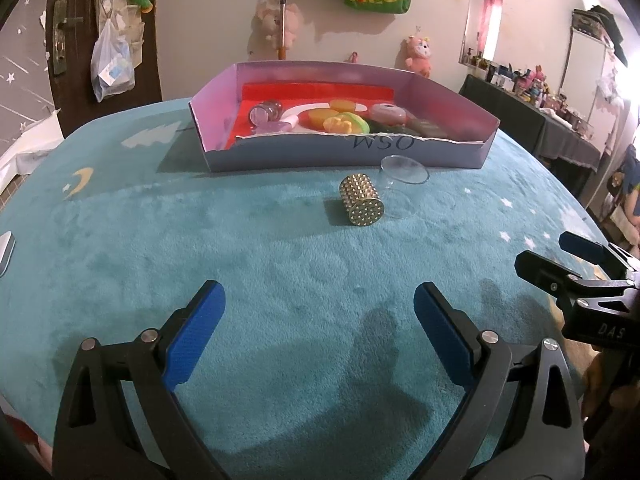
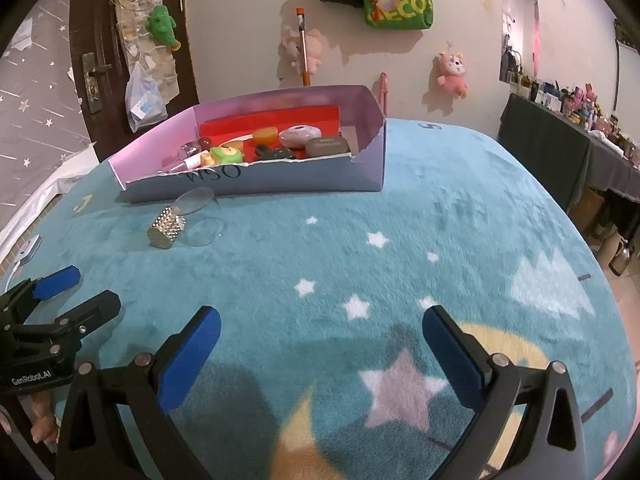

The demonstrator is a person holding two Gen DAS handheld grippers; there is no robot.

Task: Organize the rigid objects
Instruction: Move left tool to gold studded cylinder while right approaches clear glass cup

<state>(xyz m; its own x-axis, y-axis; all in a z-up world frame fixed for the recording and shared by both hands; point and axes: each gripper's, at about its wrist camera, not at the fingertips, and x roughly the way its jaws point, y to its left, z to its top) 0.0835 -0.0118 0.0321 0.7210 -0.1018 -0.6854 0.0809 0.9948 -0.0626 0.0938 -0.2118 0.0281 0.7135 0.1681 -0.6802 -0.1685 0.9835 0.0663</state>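
- Nearest the left wrist camera, the left gripper (image 1: 318,332) stands wide open with nothing between its blue pads, hanging low over the teal blanket (image 1: 280,264).
- The right gripper (image 2: 320,352) is the same in its own view: jaws spread wide, empty, above the star and moon pattern.
- In the left view the right gripper also shows at about 3 o'clock, well apart from the objects; its fingers look parted there too.
- Further out, at about 12 o'clock from the left gripper, the gold studded cylinder (image 1: 362,200) lies on its side on the blanket, flat end toward the camera. From the right gripper it sits at about 10 o'clock (image 2: 167,228).
- Touching or just beside it is a clear container (image 1: 404,170), also on its side, between the cylinder and the box; whether the two truly touch I cannot tell.
- Beyond these stands the lavender box (image 1: 448,152), marked "OSM" on its near wall, already holding several small items: orange and yellow pieces, a pink round case, a small jar.
- Judging by this, most of the sorting looks done and the step in hand is the approach to the two pieces left outside.
- The next move probably calls for the left gripper, which faces the cylinder squarely, to go forward and close across its studded sides, then lift it over the torn near wall.
- The clear container may roll if nudged.
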